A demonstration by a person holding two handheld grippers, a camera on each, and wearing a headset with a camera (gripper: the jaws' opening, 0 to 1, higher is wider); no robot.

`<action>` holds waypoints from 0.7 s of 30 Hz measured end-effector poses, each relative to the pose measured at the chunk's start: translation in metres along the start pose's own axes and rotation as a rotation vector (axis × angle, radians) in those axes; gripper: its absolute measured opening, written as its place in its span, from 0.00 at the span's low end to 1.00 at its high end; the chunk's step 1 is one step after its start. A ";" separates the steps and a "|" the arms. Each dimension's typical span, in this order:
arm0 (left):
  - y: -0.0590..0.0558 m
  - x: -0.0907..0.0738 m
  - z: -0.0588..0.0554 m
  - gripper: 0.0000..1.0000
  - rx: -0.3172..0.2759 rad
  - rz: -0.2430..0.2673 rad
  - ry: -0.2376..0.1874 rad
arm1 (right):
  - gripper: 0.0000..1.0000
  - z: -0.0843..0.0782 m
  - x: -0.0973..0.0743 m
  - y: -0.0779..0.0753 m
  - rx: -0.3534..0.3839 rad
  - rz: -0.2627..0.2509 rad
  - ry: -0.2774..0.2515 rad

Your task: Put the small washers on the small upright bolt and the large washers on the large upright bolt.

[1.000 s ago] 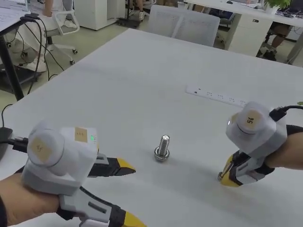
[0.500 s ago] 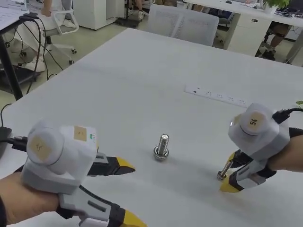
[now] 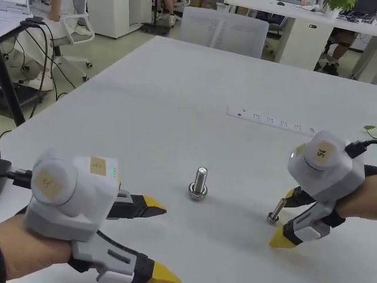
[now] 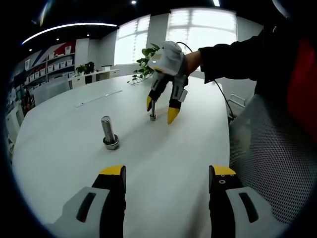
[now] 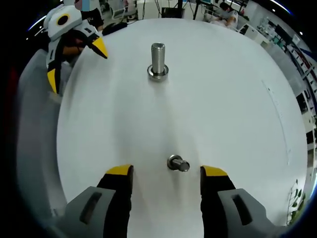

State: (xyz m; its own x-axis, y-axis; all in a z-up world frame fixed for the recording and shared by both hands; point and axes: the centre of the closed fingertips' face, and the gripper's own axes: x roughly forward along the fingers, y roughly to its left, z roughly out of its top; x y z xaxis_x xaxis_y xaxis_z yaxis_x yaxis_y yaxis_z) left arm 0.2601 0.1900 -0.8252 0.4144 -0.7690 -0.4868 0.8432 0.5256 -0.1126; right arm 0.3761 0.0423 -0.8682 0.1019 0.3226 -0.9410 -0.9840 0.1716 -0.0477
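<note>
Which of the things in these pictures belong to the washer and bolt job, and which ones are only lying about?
Belong to the job:
- large bolt, standing upright on the table
- small bolt

Only lying about:
- power strip on the table
- grey chair behind the table

Large bolt, small bolt silver; table white; left gripper yellow-tipped.
</note>
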 end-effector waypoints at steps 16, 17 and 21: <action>0.001 -0.001 0.001 0.67 0.000 0.003 0.002 | 0.71 0.003 -0.009 0.011 0.041 -0.036 -0.119; 0.001 -0.001 0.001 0.67 0.000 0.003 0.001 | 0.71 0.004 -0.009 0.011 0.042 -0.039 -0.124; 0.002 -0.002 0.001 0.67 -0.001 0.004 0.003 | 0.74 0.007 -0.013 0.013 0.049 -0.056 -0.152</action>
State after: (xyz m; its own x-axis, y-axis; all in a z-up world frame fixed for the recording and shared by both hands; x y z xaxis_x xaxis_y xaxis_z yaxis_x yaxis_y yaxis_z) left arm 0.2614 0.1923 -0.8235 0.4165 -0.7658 -0.4900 0.8415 0.5287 -0.1112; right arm 0.3632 0.0466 -0.8540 0.1812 0.4481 -0.8754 -0.9682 0.2373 -0.0790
